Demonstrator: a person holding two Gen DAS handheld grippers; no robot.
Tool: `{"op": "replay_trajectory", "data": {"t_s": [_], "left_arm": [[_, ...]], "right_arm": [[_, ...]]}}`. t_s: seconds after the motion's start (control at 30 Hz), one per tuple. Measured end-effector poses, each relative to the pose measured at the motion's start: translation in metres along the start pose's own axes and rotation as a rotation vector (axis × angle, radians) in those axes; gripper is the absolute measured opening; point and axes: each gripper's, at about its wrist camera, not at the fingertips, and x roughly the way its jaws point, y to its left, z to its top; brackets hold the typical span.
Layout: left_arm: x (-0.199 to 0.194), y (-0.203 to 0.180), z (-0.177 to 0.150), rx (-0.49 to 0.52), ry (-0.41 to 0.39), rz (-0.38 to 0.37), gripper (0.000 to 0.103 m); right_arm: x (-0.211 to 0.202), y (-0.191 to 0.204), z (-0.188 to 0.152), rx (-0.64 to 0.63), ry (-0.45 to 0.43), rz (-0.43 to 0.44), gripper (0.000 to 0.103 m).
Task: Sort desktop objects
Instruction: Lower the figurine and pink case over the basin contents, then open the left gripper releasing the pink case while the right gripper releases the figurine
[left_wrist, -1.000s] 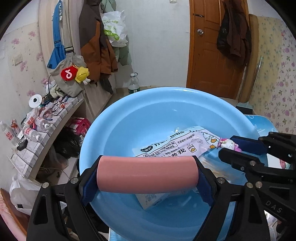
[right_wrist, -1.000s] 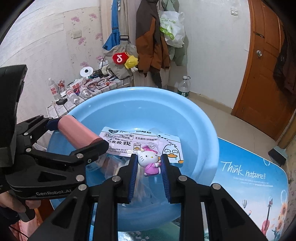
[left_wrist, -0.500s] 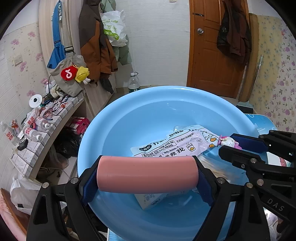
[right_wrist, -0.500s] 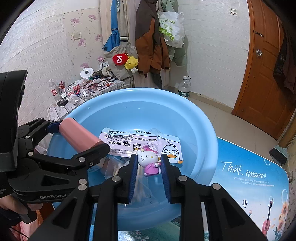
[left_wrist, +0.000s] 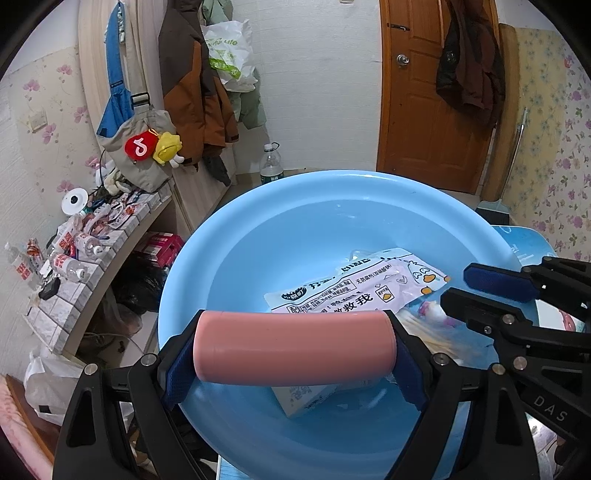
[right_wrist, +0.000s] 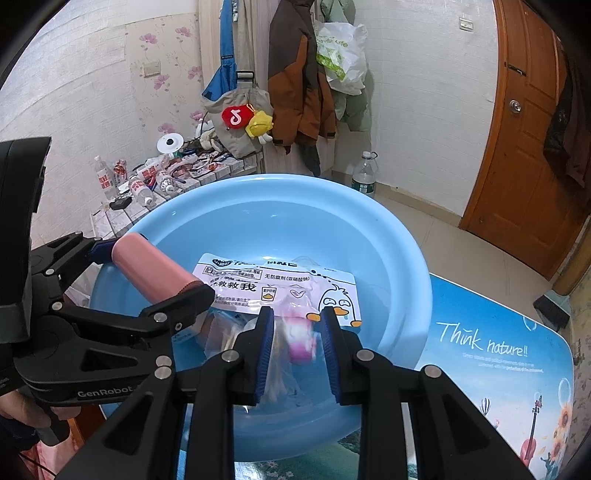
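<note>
Over the near rim of the light blue basin (left_wrist: 332, 177) (right_wrist: 295, 181), my left gripper (left_wrist: 293, 369) (right_wrist: 147, 273) is shut on a pink cylinder (left_wrist: 295, 347) (right_wrist: 151, 269), held crosswise by its ends. My right gripper (right_wrist: 297, 332) (left_wrist: 491, 291) hangs over the basin with its jaws opening. A small white and pink cat figure (right_wrist: 301, 341) (left_wrist: 432, 310) is blurred between the pads and free of both. A printed duck packet (right_wrist: 258, 280) (left_wrist: 354, 291) and a clear bag (right_wrist: 236, 332) lie inside the basin.
The basin stands on a blue "Think nature" mat (right_wrist: 480, 350). A tiled shelf (left_wrist: 74, 251) with several small bottles runs along the left. A water bottle (right_wrist: 364, 177) stands on the floor near hanging coats, and a wooden door (right_wrist: 524, 147) is at the right.
The right gripper's jaws have spread, and the cat figure has slipped from between them and dropped lower, now blurred. The left gripper with the pink cylinder has not moved.
</note>
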Motion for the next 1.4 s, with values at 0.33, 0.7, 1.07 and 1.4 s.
{"op": "replay_trajectory", "data": {"t_s": [0.33, 0.7, 1.07, 1.4], "left_arm": [[-0.003, -0.001, 0.0, 0.006, -0.015, 0.019, 0.09], [-0.006, -0.001, -0.001, -0.001, -0.012, 0.018, 0.09], [-0.009, -0.002, 0.0, -0.003, -0.012, 0.019, 0.09], [-0.037, 0.015, 0.0, -0.035, -0.057, 0.051, 0.095]], "right_arm": [[-0.002, -0.004, 0.001, 0.01, -0.003, 0.0, 0.033], [-0.004, -0.005, 0.003, 0.003, 0.002, 0.001, 0.033], [-0.006, -0.005, 0.003, 0.001, 0.004, -0.001, 0.033], [-0.016, 0.006, 0.003, 0.022, 0.002, -0.011, 0.034]]}}
